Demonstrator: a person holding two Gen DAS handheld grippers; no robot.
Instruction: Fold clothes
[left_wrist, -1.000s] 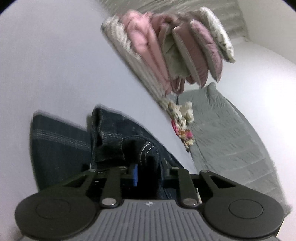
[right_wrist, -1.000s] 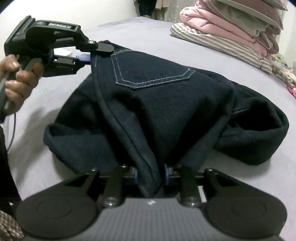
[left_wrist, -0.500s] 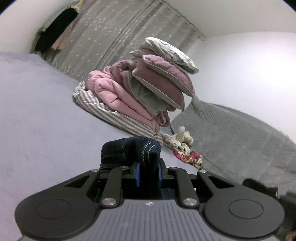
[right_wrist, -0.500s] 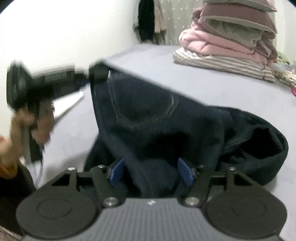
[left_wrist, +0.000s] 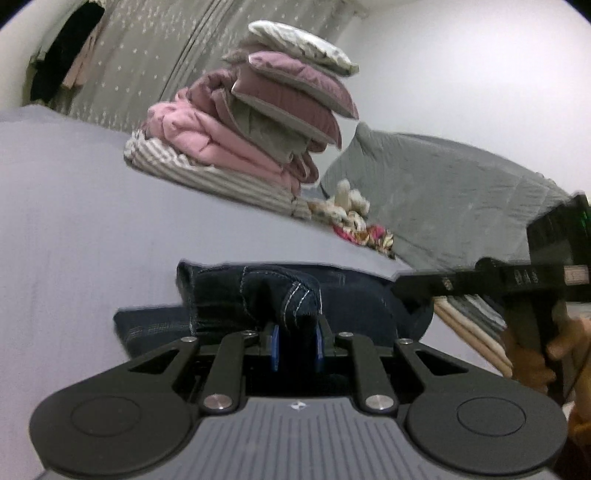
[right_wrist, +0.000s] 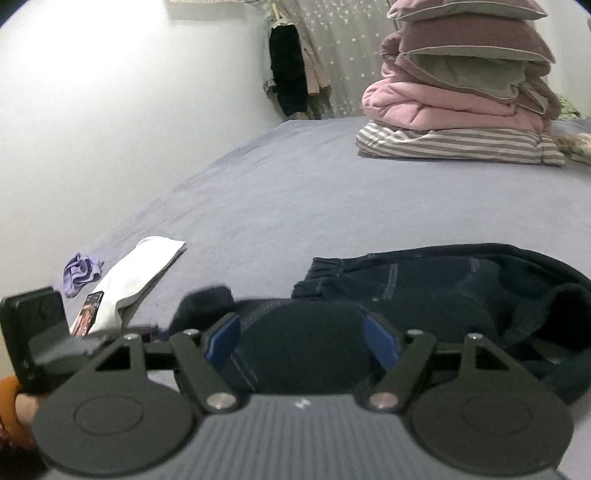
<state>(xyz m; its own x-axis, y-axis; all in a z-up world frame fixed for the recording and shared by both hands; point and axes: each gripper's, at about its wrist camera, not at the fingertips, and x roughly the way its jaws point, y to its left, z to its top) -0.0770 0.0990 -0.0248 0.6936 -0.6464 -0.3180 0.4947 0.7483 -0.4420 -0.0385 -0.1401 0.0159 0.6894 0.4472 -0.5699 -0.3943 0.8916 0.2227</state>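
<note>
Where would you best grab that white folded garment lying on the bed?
I'd take the white garment at its far corner, where the flap lifts slightly off the bed sheet, coming in low from that end. It lies flat, so a raised edge probably gives the fingers something to pinch.

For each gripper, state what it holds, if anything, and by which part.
Left gripper pinches a stitched edge fold of the dark jeans. Right gripper, jaws opening, grips nothing.
</note>
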